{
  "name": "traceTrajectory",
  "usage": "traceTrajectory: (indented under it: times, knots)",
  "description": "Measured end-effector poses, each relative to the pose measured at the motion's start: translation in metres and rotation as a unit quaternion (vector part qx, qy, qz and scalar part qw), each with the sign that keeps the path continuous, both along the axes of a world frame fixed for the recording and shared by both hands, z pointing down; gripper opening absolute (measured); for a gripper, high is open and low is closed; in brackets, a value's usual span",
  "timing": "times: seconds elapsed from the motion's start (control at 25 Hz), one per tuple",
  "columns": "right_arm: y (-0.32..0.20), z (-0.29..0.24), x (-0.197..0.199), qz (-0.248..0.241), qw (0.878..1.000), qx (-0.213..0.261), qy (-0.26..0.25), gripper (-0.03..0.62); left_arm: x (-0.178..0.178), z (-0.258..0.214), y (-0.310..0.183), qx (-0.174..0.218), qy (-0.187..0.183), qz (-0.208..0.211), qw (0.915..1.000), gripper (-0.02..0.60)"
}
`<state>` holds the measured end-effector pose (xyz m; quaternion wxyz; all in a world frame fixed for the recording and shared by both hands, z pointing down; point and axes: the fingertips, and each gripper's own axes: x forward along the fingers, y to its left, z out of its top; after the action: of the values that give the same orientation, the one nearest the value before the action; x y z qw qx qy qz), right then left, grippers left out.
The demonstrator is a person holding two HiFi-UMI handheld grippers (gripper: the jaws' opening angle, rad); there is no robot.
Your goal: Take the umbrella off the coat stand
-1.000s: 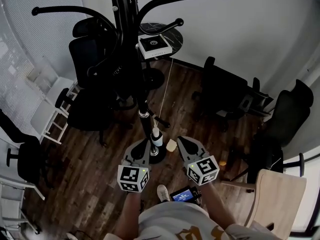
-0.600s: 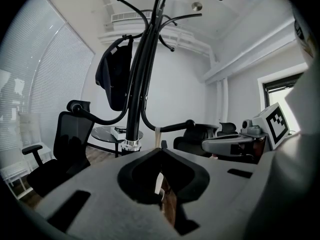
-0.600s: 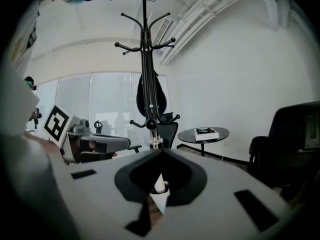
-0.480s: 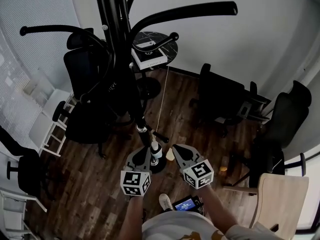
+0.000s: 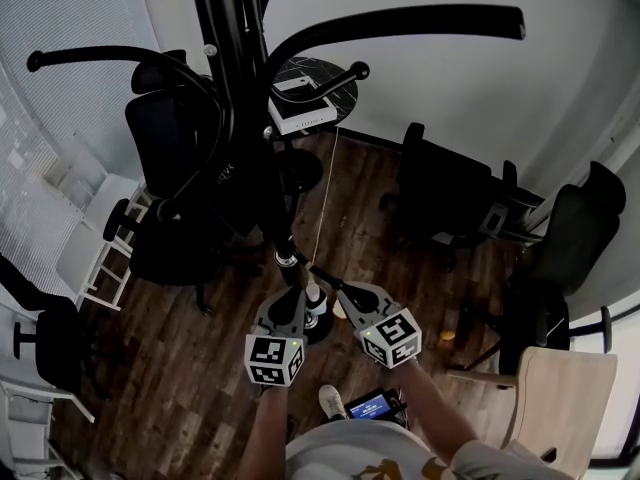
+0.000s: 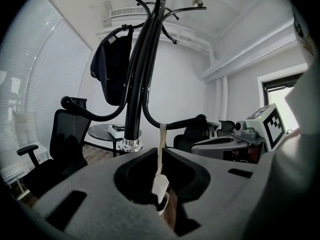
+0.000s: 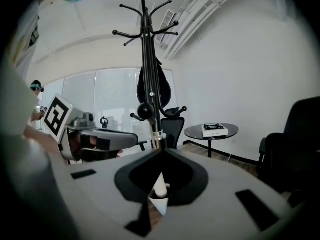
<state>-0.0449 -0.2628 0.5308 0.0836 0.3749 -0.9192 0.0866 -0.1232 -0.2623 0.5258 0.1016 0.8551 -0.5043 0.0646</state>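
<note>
Right gripper (image 7: 162, 153) swung inward, jaws together; left gripper (image 6: 161, 153) pinches the strap (image 6: 161, 138) of the vertically hanging umbrella (image 5: 270, 223).

No word, brand or number can be read in any view. Black-and-white square markers (image 5: 274, 359) are carried on the cube of the left gripper (image 5: 293, 298) and on that of the right gripper (image 5: 340, 293); only coded patterns are shown there, not letters. Small dark print is seen on the white box (image 5: 300, 113) at the near edge of the round table (image 5: 343, 78), but it is too small to be read. A short line of pale lettering (image 5: 222, 173) on a black surface beside the coat stand (image 5: 235, 28) is blurred. The lit blue screen (image 5: 368, 406) below the grippers cannot be made out.
</note>
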Motion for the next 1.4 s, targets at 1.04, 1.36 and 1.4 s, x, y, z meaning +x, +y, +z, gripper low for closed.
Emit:
traceTrajectory:
  times: [1.04, 1.36, 1.4]
  knots:
    - [-0.027, 0.005, -0.022, -0.041, 0.999, 0.000, -0.009, 0.034, 0.019, 0.011, -0.030, -0.013, 0.016, 0.047, 0.9987, 0.083]
    - [-0.027, 0.003, -0.030, -0.057, 0.998, 0.007, -0.004, 0.034, 0.019, 0.013, -0.032, -0.012, 0.009, 0.048, 0.9987, 0.037]
    - [-0.026, 0.004, -0.032, -0.060, 0.998, 0.005, -0.007, 0.034, 0.018, 0.013, -0.031, -0.012, 0.009, 0.048, 0.9987, 0.034]
